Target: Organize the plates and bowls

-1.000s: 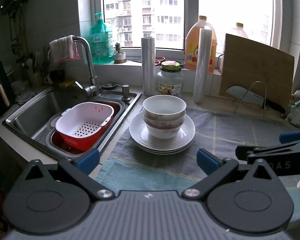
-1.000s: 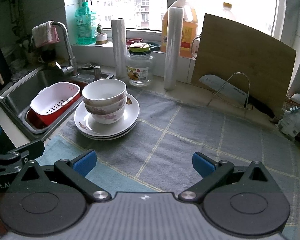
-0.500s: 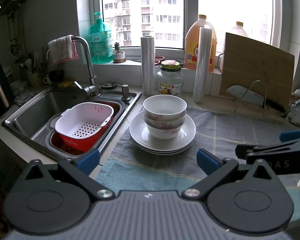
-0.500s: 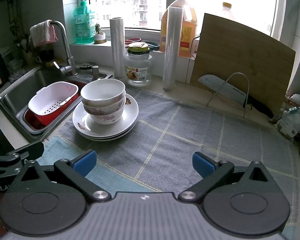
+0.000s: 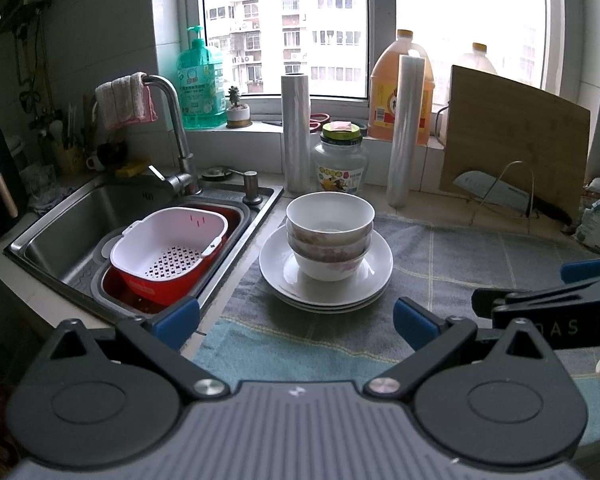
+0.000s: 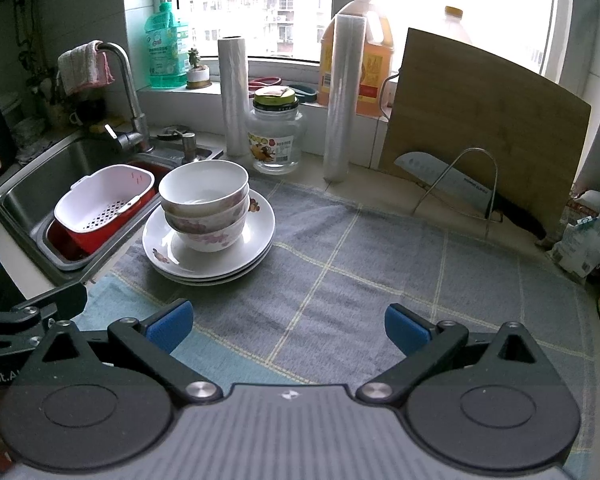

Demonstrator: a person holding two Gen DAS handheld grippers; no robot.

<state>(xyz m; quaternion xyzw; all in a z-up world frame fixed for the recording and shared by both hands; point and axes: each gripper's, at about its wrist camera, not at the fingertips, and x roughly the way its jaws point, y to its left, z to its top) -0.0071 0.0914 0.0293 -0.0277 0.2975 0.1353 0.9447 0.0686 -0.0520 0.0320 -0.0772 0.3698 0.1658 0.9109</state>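
From the left wrist we hold the left gripper (image 5: 296,316) empty, jaws spread toward the bowls (image 5: 330,236) nested on plates (image 5: 326,276), while the right wrist shows our right gripper (image 6: 286,322) likewise wide, over the bench cloth (image 6: 380,272).

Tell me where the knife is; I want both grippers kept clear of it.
In both views the knife is far right, resting in a wire rack against the cutting board.

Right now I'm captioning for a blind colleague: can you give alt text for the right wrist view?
Three nested bowls sit on stacked plates on a grey checked cloth beside a sink. The open right gripper hovers empty in front; a cutting board leans behind.
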